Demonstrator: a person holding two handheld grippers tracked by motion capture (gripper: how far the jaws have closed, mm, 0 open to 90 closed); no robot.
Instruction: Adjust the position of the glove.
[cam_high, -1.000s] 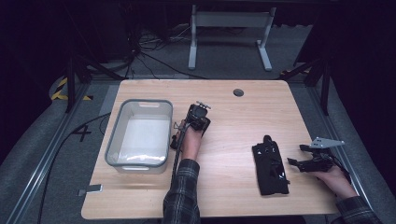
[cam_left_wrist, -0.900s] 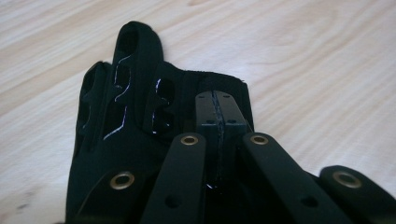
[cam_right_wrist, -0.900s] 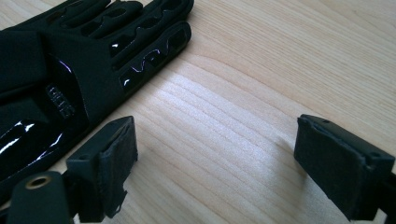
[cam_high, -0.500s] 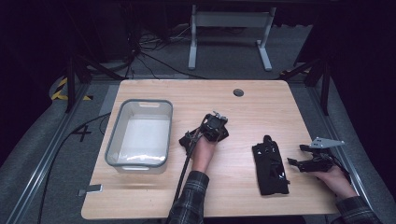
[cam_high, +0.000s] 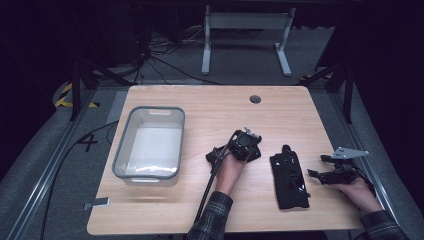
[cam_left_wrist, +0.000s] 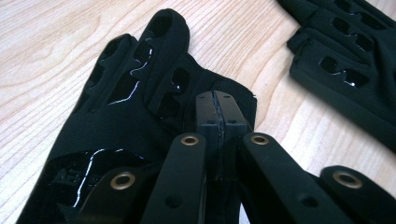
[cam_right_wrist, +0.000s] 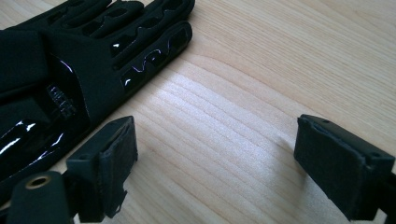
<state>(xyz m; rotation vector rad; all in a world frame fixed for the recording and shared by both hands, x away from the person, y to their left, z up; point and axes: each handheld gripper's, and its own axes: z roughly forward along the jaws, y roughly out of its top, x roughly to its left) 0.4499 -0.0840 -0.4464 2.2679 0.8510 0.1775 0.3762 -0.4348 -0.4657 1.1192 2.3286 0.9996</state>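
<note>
1. Clearly, two black gloves are in play: one glove (cam_left_wrist: 135, 112) is pinched in the left tool (cam_left_wrist: 219, 109), seen in the centre of the left gripper view, and a second glove (cam_high: 290, 177) lies flat on the table (cam_high: 200, 100), right of centre in the high view.
2. Both gloves are matte black fabric with glossy patches and oval cut-outs along the fingers; the held one's fingers point to the upper left of the left gripper view.
3. The left tool is clamped tight, its pads meeting on the held glove's edge near the cuff.
4. In the high view the left tool (cam_high: 246, 145) sits mid-frame, just left of the lying glove.
5. The right tool (cam_right_wrist: 212, 158) stands wide, with bare wood between its pads; the lying glove (cam_right_wrist: 84, 70) fills the upper left of the right gripper view, just beside the left pad.
6. A clear grey-rimmed bin (cam_high: 150, 145) stands at centre left of the high view, well apart from both gloves.
</note>
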